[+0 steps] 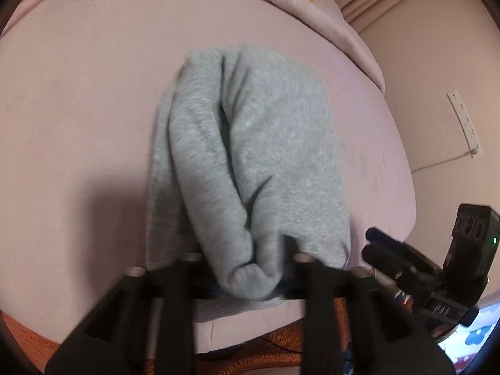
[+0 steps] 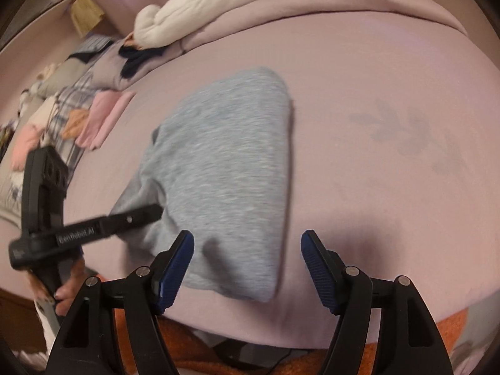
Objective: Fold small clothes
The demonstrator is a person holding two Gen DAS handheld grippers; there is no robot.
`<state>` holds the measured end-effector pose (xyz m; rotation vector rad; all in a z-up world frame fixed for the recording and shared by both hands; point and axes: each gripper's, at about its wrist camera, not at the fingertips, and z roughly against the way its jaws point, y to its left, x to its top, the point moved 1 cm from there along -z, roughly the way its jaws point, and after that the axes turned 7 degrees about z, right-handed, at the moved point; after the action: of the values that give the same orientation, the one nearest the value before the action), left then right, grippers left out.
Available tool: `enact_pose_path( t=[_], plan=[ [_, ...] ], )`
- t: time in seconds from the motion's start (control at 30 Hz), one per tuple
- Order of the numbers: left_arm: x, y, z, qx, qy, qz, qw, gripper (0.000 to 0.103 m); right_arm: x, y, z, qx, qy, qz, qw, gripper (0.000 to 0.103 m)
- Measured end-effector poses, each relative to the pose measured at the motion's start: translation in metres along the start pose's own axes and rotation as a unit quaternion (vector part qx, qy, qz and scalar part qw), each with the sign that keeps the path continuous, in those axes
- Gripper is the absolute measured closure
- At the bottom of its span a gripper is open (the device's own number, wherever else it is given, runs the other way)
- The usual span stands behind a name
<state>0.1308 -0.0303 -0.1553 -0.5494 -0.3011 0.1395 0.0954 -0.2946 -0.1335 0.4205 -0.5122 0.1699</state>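
Observation:
A grey knit garment (image 1: 259, 156) lies folded on the lilac bed sheet (image 1: 78, 109), its near end bunched into a roll. My left gripper (image 1: 250, 268) is shut on that bunched end, and the cloth hides its fingertips. In the right wrist view the same garment (image 2: 225, 168) lies flat, and the left gripper (image 2: 153, 212) pinches its left corner, held by a hand (image 2: 67, 297). My right gripper (image 2: 247, 250) stands open over the garment's near edge, its blue pads (image 2: 178, 265) apart and not touching the cloth. It also shows at the right of the left wrist view (image 1: 375, 243).
Folded pink clothes (image 2: 103, 118) and mixed laundry sit at the bed's left side. A white plush toy (image 2: 200, 9) lies on the rolled duvet (image 2: 343, 3) at the back. An orange rug (image 2: 187, 337) runs below the bed's near edge. A wall socket (image 1: 465, 122) is on the right.

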Motion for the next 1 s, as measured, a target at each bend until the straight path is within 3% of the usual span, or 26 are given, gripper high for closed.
enact_pose_path(
  t=[0.23,0.37,0.47,0.6,0.73,0.8,0.87,0.9,1.0],
  plan=[
    [-0.013,-0.003,0.033,-0.023,-0.035,-0.001,0.9991,0.09,0.004,0.003,0.002,0.016,-0.015,-0.005,1.0,0.032],
    [-0.017,0.012,0.022,0.003,-0.03,0.008,0.9995,0.087,0.005,0.004,-0.009,0.023,-0.008,-0.006,1.0,0.032],
    [-0.019,0.025,0.008,0.017,-0.02,0.03,0.9992,0.08,0.002,0.004,-0.021,0.023,0.01,-0.009,1.0,0.032],
    [-0.021,0.023,0.005,0.041,-0.031,0.021,0.9985,0.059,-0.005,0.011,-0.037,0.021,0.04,0.001,0.999,0.032],
    [-0.023,0.032,0.005,0.043,-0.028,0.028,0.9983,0.055,-0.011,0.012,-0.048,0.024,0.061,-0.004,0.998,0.032],
    [-0.026,0.041,0.011,0.04,-0.027,0.031,0.9984,0.052,-0.011,0.011,-0.049,0.026,0.062,-0.009,0.998,0.032],
    [-0.027,0.043,0.015,0.057,-0.029,0.032,0.9974,0.039,-0.009,0.01,-0.048,0.026,0.061,-0.011,0.998,0.032],
    [-0.028,0.046,0.02,0.058,-0.033,0.034,0.9972,0.037,-0.009,0.009,-0.046,0.025,0.06,-0.01,0.998,0.032],
    [-0.022,0.045,0.032,0.037,-0.047,0.031,0.9977,0.031,-0.006,0.007,-0.038,0.02,0.047,0.0,0.999,0.032]
  ],
)
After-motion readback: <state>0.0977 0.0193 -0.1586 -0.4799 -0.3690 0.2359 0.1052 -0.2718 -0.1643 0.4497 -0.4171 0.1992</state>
